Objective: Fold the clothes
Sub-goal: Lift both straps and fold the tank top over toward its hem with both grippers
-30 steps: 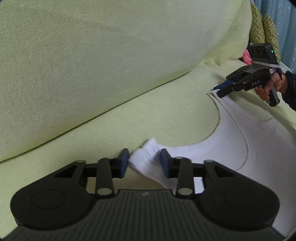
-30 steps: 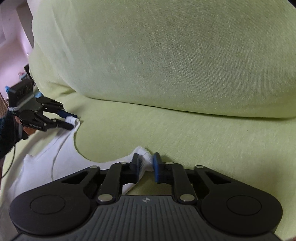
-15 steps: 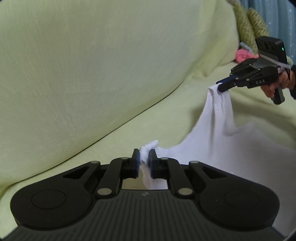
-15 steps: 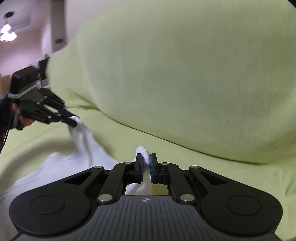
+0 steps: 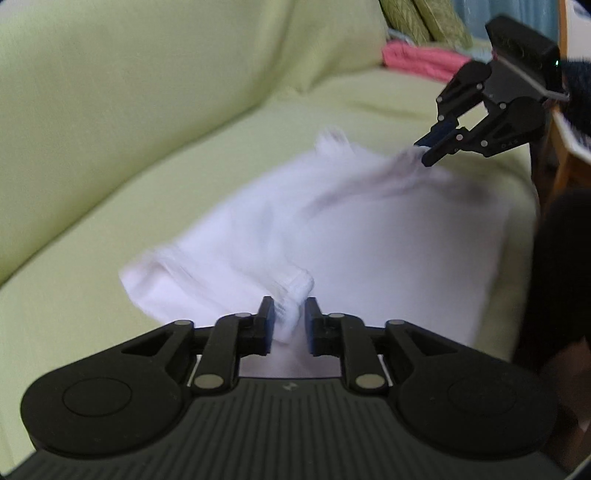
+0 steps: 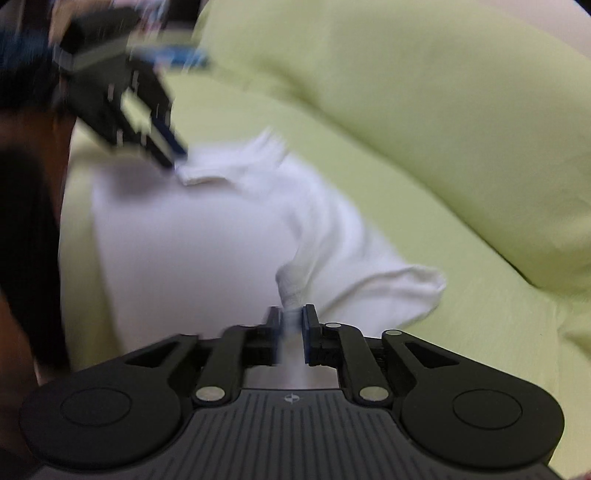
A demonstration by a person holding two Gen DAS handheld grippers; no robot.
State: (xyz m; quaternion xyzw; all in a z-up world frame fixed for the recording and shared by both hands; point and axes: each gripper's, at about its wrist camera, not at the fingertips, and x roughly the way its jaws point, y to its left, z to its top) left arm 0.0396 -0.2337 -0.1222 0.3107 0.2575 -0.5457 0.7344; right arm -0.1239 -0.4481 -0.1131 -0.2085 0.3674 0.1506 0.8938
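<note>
A white sleeveless top (image 5: 369, 240) lies folded over on the pale green sofa seat (image 5: 92, 266). My left gripper (image 5: 290, 317) has one shoulder strap between its pads; the jaws are opening and a gap shows beside the cloth. In the right wrist view the same top (image 6: 203, 240) spreads across the seat. The other strap stands up between the pads of my right gripper (image 6: 291, 325), whose jaws are opening too. Each gripper appears in the other's view: the right gripper (image 5: 424, 147) at the top's far corner, the left gripper (image 6: 173, 155) blurred at the upper left.
The sofa's backrest (image 5: 147, 92) rises behind the seat. A pink cloth (image 5: 417, 61) and patterned cushions (image 5: 424, 18) lie at the far end. A person's dark clothing (image 5: 554, 277) and a wooden piece of furniture (image 5: 561, 162) stand along the right side.
Both grippers carried the straps away from the backrest and over the body of the top, doubling it over. Their jaws, tight on the straps half a second ago, now stand wider.
</note>
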